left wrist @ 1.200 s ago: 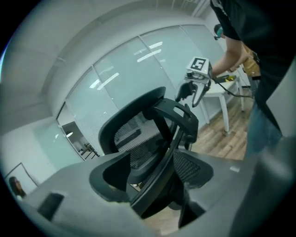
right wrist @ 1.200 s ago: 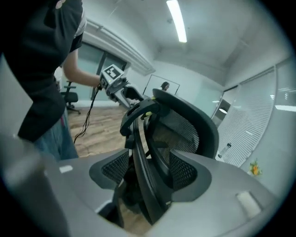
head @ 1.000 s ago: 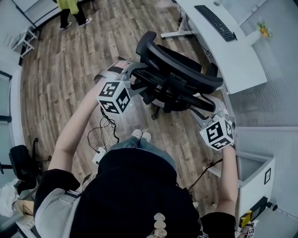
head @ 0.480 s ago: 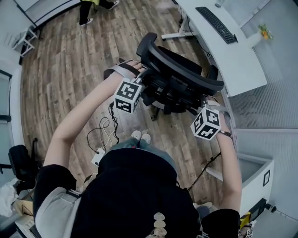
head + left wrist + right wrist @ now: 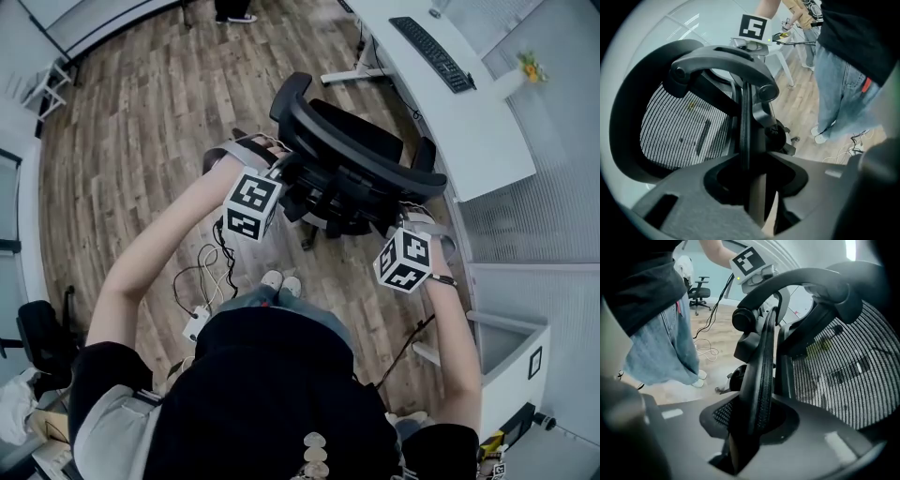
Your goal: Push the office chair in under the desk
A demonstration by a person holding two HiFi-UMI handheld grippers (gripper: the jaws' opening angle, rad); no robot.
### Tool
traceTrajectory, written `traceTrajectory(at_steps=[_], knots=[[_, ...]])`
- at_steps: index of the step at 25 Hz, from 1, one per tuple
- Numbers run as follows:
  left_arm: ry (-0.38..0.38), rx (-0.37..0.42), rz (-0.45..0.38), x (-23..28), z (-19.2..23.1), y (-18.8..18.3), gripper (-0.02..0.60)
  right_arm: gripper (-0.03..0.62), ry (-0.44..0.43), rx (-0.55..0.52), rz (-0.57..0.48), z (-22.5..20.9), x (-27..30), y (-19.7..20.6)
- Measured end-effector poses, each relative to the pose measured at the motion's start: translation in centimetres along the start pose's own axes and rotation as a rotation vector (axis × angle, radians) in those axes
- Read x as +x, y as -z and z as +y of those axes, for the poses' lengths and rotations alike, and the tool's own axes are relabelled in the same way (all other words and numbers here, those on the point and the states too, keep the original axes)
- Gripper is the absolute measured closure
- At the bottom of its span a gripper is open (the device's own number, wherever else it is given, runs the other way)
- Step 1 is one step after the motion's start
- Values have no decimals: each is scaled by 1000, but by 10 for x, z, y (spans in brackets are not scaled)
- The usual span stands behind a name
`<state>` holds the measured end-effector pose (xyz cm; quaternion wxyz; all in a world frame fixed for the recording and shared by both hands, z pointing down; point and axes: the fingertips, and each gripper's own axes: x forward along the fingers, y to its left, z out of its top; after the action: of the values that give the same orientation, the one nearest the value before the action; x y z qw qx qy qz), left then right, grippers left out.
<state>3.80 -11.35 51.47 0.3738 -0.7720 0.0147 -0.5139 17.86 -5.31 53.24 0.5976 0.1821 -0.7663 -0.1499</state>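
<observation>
Both grippers closing on the chair's back

In the head view, the office chair stood on the wood floor with its back towards you. It was near the white bench that carried a keyboard, but not tucked under it. Your left gripper was at the left edge of the backrest and your right gripper at the right edge. In the left gripper view, the backrest's thin rim ran straight between your fingers, which were closing and already pinched it, with the mesh panel off to the left. In the right gripper view, your other fingers were likewise closing, clamped on the mesh-covered rim. The chair's curved support bar arched above, and your jeans stood at the left.
</observation>
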Motion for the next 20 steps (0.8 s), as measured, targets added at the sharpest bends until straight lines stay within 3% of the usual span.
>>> traceTrajectory(at_steps=[6, 15, 20], knots=[[65, 1, 1, 5, -1, 4, 439, 497, -2, 24, 14, 0, 4, 0], [83, 20, -12, 10, 10, 2, 440, 496, 34, 53, 49, -4, -1, 5], [118, 22, -7, 42, 46, 4, 440, 496, 53, 58, 57, -40, 11, 31]])
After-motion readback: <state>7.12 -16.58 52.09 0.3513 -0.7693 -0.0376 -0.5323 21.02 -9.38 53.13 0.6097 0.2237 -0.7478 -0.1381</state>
